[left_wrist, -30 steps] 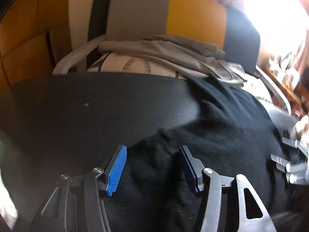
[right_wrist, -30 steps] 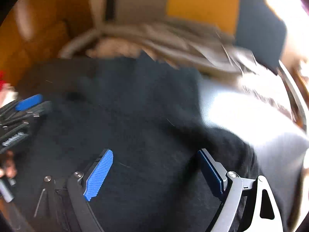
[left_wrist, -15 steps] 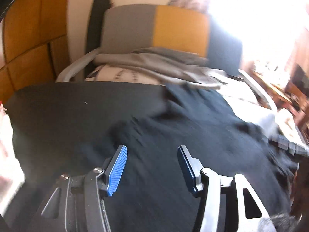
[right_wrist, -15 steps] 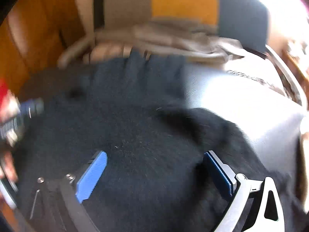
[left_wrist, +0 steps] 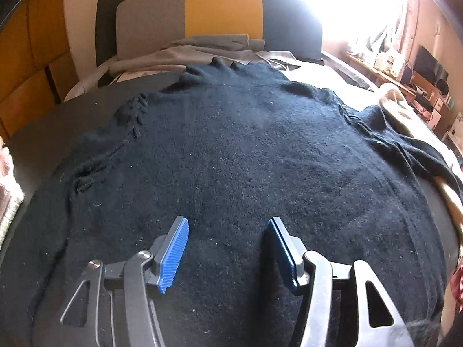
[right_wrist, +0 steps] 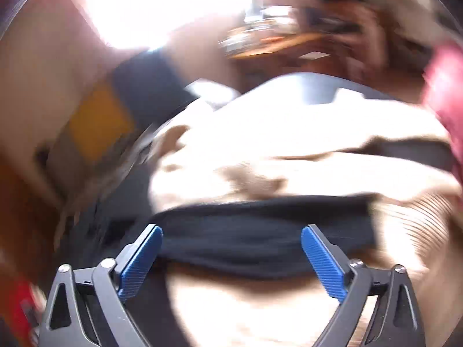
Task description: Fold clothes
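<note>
A black knit sweater [left_wrist: 246,150] lies spread flat over a dark table [left_wrist: 37,133], filling most of the left wrist view. My left gripper [left_wrist: 228,248] is open and empty, hovering just above the sweater's near part. In the blurred right wrist view, a black sleeve or strip of the sweater [right_wrist: 260,245] lies across cream fabric [right_wrist: 289,150]. My right gripper [right_wrist: 231,260] is open wide and empty, with the black strip between and just beyond its fingers.
A grey, yellow and dark chair back [left_wrist: 202,14] stands behind the table with grey clothes [left_wrist: 202,49] piled on it. Cream clothes [left_wrist: 399,107] lie at the right. A cluttered desk [left_wrist: 405,66] sits by the bright window. Pale knit fabric [left_wrist: 8,190] is at the left edge.
The black sweater has been pulled out flat across the table. The right gripper has swung away to the right, now facing the cream fabric and the sweater's black strip. Both grippers stay open.
</note>
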Action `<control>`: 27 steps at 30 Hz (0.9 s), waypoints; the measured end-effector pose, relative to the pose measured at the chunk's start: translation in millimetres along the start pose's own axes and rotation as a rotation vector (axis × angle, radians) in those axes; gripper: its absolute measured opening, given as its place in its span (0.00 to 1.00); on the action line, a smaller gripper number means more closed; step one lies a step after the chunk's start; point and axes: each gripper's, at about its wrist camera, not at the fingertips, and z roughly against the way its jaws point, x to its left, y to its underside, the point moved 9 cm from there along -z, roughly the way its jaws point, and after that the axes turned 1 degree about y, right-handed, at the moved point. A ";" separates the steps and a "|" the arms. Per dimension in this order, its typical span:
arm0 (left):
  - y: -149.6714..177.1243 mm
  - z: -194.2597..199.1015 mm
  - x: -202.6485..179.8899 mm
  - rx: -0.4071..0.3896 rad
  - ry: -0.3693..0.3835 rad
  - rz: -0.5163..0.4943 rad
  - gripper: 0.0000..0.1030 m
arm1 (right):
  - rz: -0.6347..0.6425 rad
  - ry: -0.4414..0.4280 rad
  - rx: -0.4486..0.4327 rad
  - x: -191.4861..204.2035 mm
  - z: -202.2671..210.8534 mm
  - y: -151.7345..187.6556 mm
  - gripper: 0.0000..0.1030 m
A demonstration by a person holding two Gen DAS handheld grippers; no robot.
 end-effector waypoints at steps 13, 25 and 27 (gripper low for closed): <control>1.4 -6.6 -8.0 -0.026 -0.002 -0.042 0.74 | -0.485 -0.152 -0.065 -68.3 -11.8 32.7 0.49; 2.7 -6.9 -12.5 -0.036 0.028 -0.046 0.80 | -0.311 0.027 -0.051 -26.9 -24.5 1.6 0.09; 2.3 -5.9 -11.4 -0.041 0.046 -0.032 0.80 | -0.296 -0.032 -0.044 1.0 -23.9 -5.6 0.08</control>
